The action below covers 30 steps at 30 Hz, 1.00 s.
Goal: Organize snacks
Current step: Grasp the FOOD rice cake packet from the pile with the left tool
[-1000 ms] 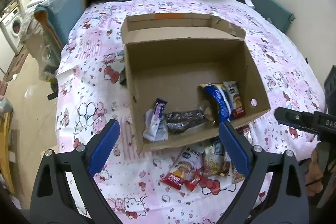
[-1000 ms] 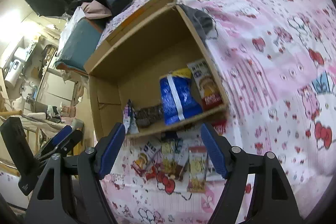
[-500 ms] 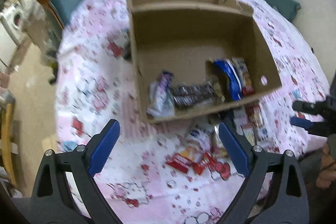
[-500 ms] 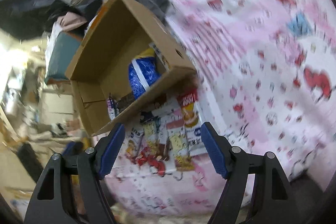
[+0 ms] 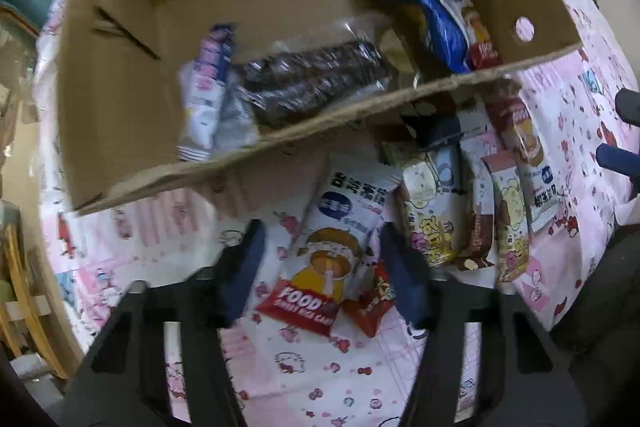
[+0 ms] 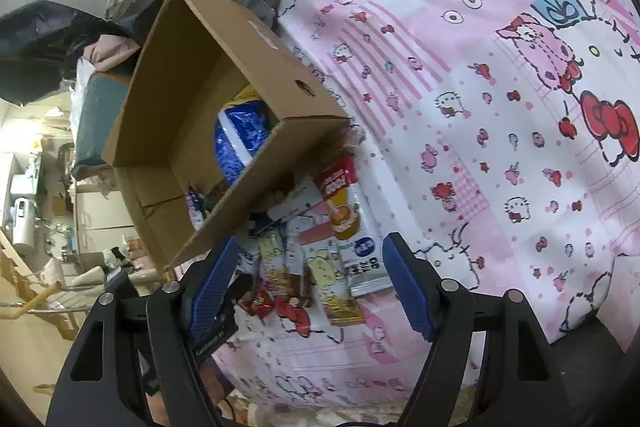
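Snack packets strewn on pink cartoon-print bed sheet, just outside near wall of open cardboard box; more packets inside, among them a blue bag. Left hand-held gripper closing around white rice-cake packet, pads not yet pressing. Right hand-held gripper spread wide above packets, gripping nothing.

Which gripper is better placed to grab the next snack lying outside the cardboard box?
Left. The left gripper has the white and red rice cake packet between its closing jaws, beside the brown cardboard box. The right gripper hangs open above the other packets.
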Tool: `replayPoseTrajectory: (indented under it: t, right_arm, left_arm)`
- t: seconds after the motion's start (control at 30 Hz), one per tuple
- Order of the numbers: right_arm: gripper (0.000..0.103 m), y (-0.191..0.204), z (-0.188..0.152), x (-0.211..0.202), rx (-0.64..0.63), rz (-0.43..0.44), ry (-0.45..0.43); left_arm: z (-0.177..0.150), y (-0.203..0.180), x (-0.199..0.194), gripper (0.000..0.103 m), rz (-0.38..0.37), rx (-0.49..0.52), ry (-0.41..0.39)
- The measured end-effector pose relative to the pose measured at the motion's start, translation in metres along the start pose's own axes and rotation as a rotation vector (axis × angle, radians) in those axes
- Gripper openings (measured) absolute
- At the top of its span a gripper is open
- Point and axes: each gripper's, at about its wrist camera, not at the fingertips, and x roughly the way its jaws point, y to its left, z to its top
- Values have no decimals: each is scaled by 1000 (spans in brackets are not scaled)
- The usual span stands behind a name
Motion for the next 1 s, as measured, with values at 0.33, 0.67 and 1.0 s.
replayPoseTrajectory:
  t: [0.33, 0.67, 1.0]
  right_arm:
    - [57, 17, 4, 42, -180, -234, 70]
    - [32, 46, -5, 92, -361, -457, 132]
    - [32, 43, -9, 63, -337, -356, 89]
  left_arm:
    - [-18, 0, -16, 27, -24, -23, 30]
    - [-39, 21, -40, 27, -57, -124, 16]
    - [-31, 38, -44, 27, -37, -143, 1]
